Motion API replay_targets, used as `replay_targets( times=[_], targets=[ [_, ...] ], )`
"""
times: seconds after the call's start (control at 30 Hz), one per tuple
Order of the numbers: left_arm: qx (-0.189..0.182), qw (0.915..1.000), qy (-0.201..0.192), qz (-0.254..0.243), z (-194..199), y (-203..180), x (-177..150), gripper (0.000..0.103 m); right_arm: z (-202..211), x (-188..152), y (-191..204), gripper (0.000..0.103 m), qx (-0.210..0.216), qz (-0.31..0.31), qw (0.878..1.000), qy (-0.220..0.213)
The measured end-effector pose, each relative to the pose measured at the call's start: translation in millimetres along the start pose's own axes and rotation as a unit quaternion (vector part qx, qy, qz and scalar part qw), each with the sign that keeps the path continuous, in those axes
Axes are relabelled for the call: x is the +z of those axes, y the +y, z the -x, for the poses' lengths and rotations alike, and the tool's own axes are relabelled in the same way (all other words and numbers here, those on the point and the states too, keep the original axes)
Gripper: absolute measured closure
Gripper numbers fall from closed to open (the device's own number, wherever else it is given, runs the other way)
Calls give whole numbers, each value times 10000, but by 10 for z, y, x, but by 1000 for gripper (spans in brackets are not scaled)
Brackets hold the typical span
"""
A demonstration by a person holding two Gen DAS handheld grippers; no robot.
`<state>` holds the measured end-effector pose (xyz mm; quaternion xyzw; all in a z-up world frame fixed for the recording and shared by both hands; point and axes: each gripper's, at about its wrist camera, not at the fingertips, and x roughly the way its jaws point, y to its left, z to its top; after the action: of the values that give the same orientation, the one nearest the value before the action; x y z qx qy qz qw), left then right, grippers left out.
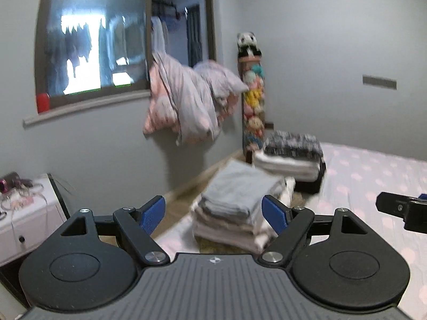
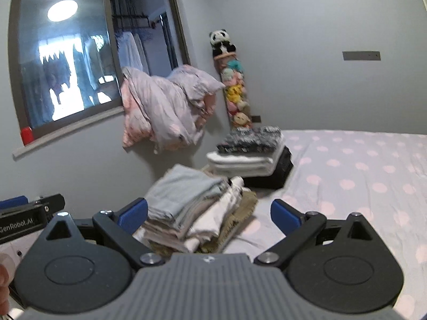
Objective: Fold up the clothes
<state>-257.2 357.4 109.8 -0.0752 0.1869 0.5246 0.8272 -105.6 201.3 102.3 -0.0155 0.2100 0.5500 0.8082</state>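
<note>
- Near stack (image 2: 192, 213): folded clothes, grey piece on top, pale pink, white and olive beneath, slightly askew, at the bed's left edge.
- Far stack (image 2: 250, 152): dark patterned piece over white folds on a black one, near the bed's far-left corner.

Two stacks of folded clothes (image 2: 197, 208) (image 2: 248, 152) sat at the bed's (image 2: 360, 176) left edge, and two grippers (image 2: 209, 213) (image 1: 213, 210) hung open.

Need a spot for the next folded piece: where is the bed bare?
Free: the dotted sheet right of the near stack and the far stack. Crowded: the wall-side strip holding both stacks. Both claws, left claw and right claw, are open.
</note>
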Motion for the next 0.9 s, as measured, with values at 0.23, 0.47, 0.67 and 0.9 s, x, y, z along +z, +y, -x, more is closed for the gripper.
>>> replay_targets(
  times=[0.23, 0.47, 0.67, 0.9],
  targets=[
    [-62, 9993, 358, -68, -102, 35, -187, 9, -143, -269, 114, 3, -32, 102, 9993, 348],
    [-161, 9983, 556, 24, -87, 2, -281, 9, -251, -403, 248, 3, 30, 339, 9981, 508],
    [-60, 9978, 666, 15, -98, -133, -370, 9, -305, -486, 249, 3, -44, 349, 9973, 650],
    [18, 9964, 846, -16, -142, -262, -471, 9, -311, -540, 183, 3, -208, 288, 9965, 757]
  ],
)
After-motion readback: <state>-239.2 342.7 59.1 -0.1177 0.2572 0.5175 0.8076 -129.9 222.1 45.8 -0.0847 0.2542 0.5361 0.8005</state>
